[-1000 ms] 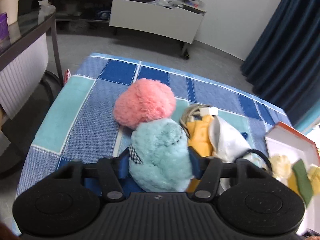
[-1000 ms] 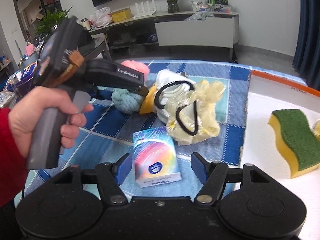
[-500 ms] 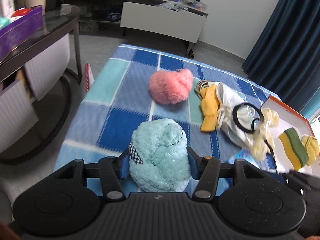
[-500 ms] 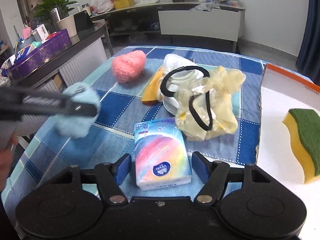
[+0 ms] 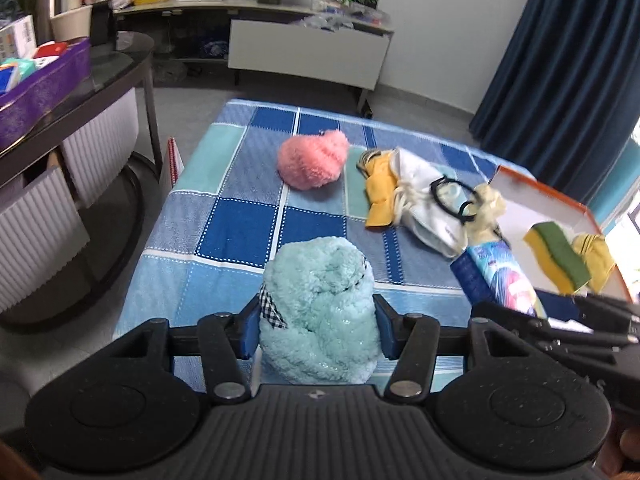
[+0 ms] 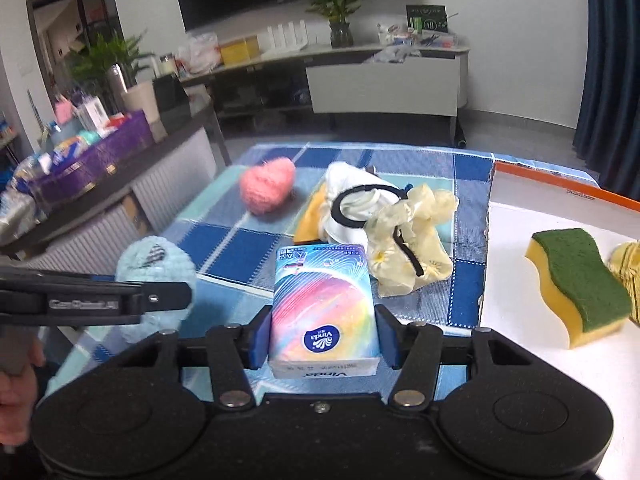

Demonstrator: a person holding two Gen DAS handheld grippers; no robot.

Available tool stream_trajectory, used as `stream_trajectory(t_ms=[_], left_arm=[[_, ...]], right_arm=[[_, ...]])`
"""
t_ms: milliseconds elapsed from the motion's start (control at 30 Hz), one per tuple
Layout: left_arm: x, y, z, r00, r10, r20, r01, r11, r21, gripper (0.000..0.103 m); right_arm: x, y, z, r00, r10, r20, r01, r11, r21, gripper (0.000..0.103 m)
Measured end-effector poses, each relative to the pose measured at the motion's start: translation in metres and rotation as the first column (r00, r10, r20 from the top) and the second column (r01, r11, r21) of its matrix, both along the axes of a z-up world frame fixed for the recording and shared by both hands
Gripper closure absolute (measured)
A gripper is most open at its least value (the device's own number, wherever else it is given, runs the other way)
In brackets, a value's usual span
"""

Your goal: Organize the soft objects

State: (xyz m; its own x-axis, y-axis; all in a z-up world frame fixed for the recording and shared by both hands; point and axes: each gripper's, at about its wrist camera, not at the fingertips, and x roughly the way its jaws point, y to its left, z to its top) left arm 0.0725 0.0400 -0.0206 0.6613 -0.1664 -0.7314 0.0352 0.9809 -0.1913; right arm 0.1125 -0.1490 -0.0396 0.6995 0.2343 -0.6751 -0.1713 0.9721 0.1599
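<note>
My left gripper (image 5: 316, 330) is shut on a fluffy teal plush (image 5: 318, 312) and holds it above the near edge of the blue checked cloth (image 5: 236, 224); the plush also shows in the right wrist view (image 6: 156, 276). My right gripper (image 6: 322, 340) is shut on a rainbow tissue pack (image 6: 324, 304), seen from the side in the left wrist view (image 5: 500, 276). A pink plush (image 5: 312, 158) lies mid-cloth. A pile of yellow and white cloths with black hair ties (image 6: 384, 232) lies beside it.
A white tray with an orange rim (image 6: 520, 240) at the right holds a green-yellow sponge (image 6: 580, 280) and a yellow striped item (image 6: 628, 268). A dark side table with a purple box (image 5: 44, 88) stands left of the cloth-covered table.
My left gripper has pulled back and up with the teal plush. My right gripper has shut on the tissue pack and lifted it off the cloth.
</note>
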Motion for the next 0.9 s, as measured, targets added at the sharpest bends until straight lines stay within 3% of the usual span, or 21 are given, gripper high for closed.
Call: stream_trajectory(t_ms=[100, 300, 900], left_arm=[[-0.01, -0.004, 0.002, 1.0, 0.026, 0.0, -0.026, 0.999, -0.031, 0.048], [-0.021, -0.014, 0.004, 0.999, 0.034, 0.008, -0.034, 0.999, -0.016, 0.048], [-0.042, -0.048, 0.018, 0.997, -0.035, 0.075, 0.035, 0.999, 0.0, 0.048]], right_arm=[[-0.015, 0.001, 0.007, 1.0, 0.015, 0.017, -0.015, 1.0, -0.008, 0.039], [-0.037, -0.005, 0.016, 0.999, -0.018, 0.05, 0.019, 0.999, -0.027, 0.039], [-0.07, -0.031, 0.03, 0.989, -0.11, 0.103, 0.111, 0.994, -0.01, 0.039]])
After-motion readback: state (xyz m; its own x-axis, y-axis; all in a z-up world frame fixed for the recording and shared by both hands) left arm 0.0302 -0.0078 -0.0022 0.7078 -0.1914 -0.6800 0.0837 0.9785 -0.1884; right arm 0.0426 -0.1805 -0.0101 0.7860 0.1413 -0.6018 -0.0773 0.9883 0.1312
